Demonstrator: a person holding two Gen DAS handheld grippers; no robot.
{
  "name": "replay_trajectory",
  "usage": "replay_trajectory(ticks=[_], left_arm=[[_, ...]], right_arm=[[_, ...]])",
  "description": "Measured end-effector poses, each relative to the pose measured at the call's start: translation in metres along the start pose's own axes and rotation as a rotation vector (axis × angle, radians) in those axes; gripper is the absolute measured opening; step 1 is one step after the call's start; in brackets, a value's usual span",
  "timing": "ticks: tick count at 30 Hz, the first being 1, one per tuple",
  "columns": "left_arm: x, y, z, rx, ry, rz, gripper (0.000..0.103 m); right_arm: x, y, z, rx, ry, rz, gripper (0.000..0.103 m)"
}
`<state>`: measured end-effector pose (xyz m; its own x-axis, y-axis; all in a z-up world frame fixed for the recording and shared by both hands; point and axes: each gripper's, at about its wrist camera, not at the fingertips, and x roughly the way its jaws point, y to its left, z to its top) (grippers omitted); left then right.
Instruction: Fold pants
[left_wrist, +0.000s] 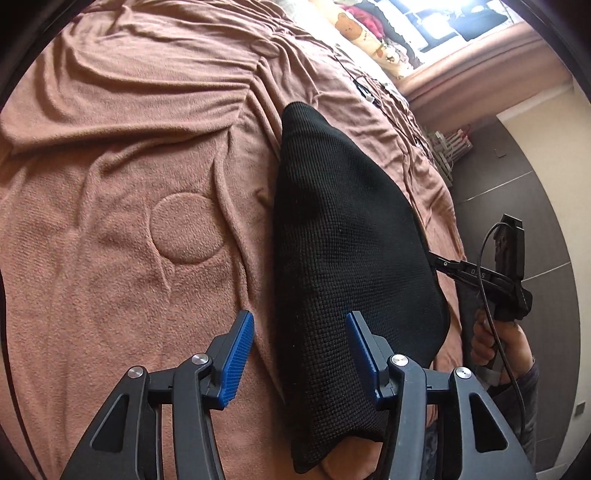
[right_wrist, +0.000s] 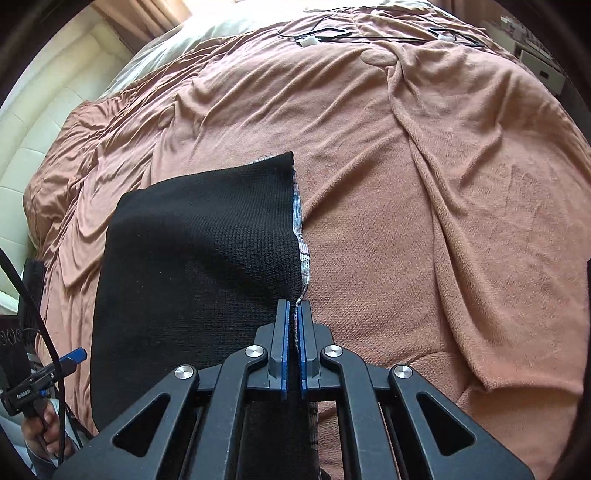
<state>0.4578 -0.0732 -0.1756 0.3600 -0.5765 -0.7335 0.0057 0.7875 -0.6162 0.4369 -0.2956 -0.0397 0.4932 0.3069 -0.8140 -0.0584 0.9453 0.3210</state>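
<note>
— Rumpled pinkish-brown blanket covers the whole bed, with round stitched patches pressed into the pile; cream padded headboard curves along one side in the right wrist view; cables lie at the far edge of the blanket.

— And the pants?

— Black knit pants lie flat on the blanket as a long folded panel; in the right wrist view a pale patterned lining shows along their right edge.

— What is the right gripper doing?

— Its blue pads are pressed together on that right edge of the pants, the cloth pinched between them and lifted slightly into a ridge; in the left wrist view the same gripper reaches in from the side, its fingertips at the pants' edge, a hand wrapped round the handle and a black cable looping over it.

— The left gripper?

— Its jaws stand apart above the near end of the pants; one blue pad is over the blanket just beside the cloth, the other over the black knit; neither pad presses on anything I can see.

— Any writing?

— White lettering sits on the right gripper's arm, too small to read; the left gripper's body in the right wrist view carries a white label, blurred, not legible to me.
</note>
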Motion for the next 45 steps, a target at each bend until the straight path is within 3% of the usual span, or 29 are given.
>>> replay_trajectory(ticks=[3,7,13,14,15,17,28,29,30,32,35,38,40,45], left_arm=[[0.009,-0.003,-0.006,0.006,0.035,-0.018,0.044],[0.023,-0.005,-0.012,0.011,0.076,-0.011,0.022],[0.024,-0.009,-0.013,0.02,0.075,-0.005,0.018],[0.024,-0.009,-0.013,0.019,0.075,-0.006,0.018],[0.024,-0.009,-0.014,0.019,0.074,-0.006,0.018],[0.024,-0.008,-0.013,0.019,0.074,-0.007,0.018],[0.022,-0.01,-0.012,0.023,0.074,-0.001,0.018],[0.022,-0.01,-0.013,0.023,0.074,0.0,0.018],[0.021,-0.01,-0.013,0.023,0.073,0.0,0.018],[0.021,-0.011,-0.014,0.023,0.074,0.004,0.018],[0.018,-0.01,-0.019,0.017,0.079,0.009,0.019],[0.015,-0.006,-0.025,0.007,0.102,0.013,0.031],[0.014,-0.003,-0.03,-0.003,0.12,0.004,0.048],[0.019,0.001,-0.043,-0.01,0.168,-0.024,0.051]], right_arm=[[0.005,-0.002,-0.003,0.013,-0.006,0.002,0.001],[0.002,-0.006,-0.006,0.028,-0.033,0.031,0.001],[-0.015,-0.018,-0.013,0.047,-0.058,0.084,0.009],[-0.019,-0.021,-0.015,0.05,-0.067,0.088,0.021],[-0.022,-0.023,-0.017,0.053,-0.072,0.098,0.044],[-0.028,-0.028,-0.022,0.06,-0.086,0.115,0.069],[-0.019,-0.037,-0.063,0.032,-0.004,0.268,0.069],[-0.02,-0.037,-0.066,0.017,0.001,0.261,0.065],[-0.02,-0.036,-0.069,0.005,0.002,0.243,0.048],[-0.019,-0.039,-0.071,0.009,0.014,0.245,0.026],[-0.024,-0.042,-0.075,0.022,0.0,0.23,0.012],[-0.031,-0.043,-0.081,0.033,-0.009,0.225,0.008],[-0.035,-0.04,-0.084,0.024,-0.015,0.223,0.007],[-0.041,-0.035,-0.092,0.035,-0.018,0.214,0.007]])
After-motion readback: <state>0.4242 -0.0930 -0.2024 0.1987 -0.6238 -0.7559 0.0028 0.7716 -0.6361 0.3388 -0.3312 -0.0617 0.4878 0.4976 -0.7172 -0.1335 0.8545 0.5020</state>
